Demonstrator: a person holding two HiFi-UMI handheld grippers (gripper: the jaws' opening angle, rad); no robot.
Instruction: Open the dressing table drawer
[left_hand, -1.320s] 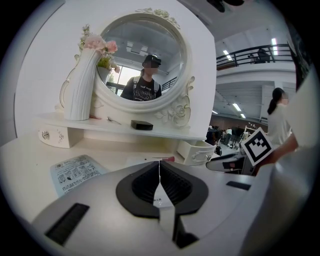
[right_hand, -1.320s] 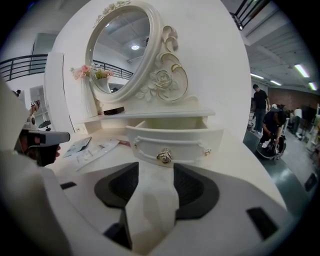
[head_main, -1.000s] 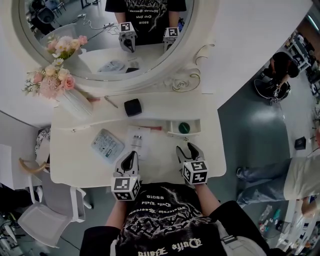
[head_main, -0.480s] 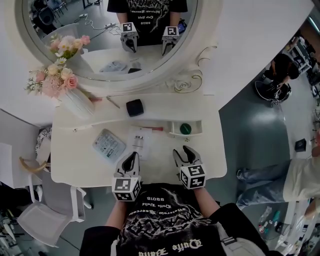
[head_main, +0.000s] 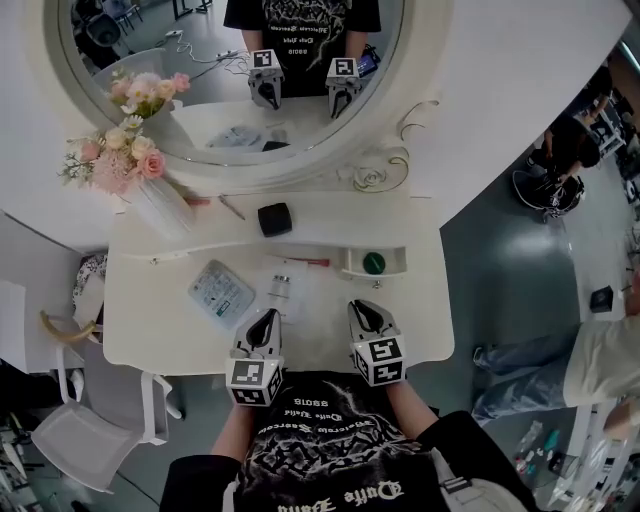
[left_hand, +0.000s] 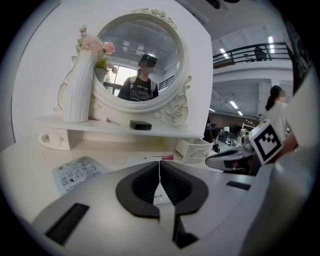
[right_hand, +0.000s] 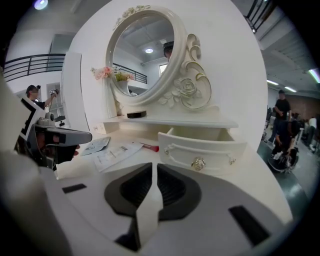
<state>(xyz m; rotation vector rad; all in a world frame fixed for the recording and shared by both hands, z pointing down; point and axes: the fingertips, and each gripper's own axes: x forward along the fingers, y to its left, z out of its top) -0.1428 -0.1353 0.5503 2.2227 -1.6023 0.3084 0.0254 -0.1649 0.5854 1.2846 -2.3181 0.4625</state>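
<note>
Drawer open, both tools parked at the desk's (head_main: 160, 330) near edge.
The drawer (right_hand: 215, 147) stands pulled out right of centre, so the right tool (head_main: 362, 310), jaws just closing narrow on nothing, and the left tool (head_main: 267, 318), pinched empty, sit clear.

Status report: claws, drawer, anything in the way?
Left claw shut, empty. Right claw just closed down, nothing between. Small white knobbed drawer stands open. Nothing blocking it.

Open drawer (head_main: 350, 268) juts onto tabletop (head_main: 420, 300); bare surface before it, leaflet (head_main: 218, 290) leftward.

Flower vase (head_main: 160, 205), black box (head_main: 274, 218), leaflet (head_main: 220, 290)
</note>
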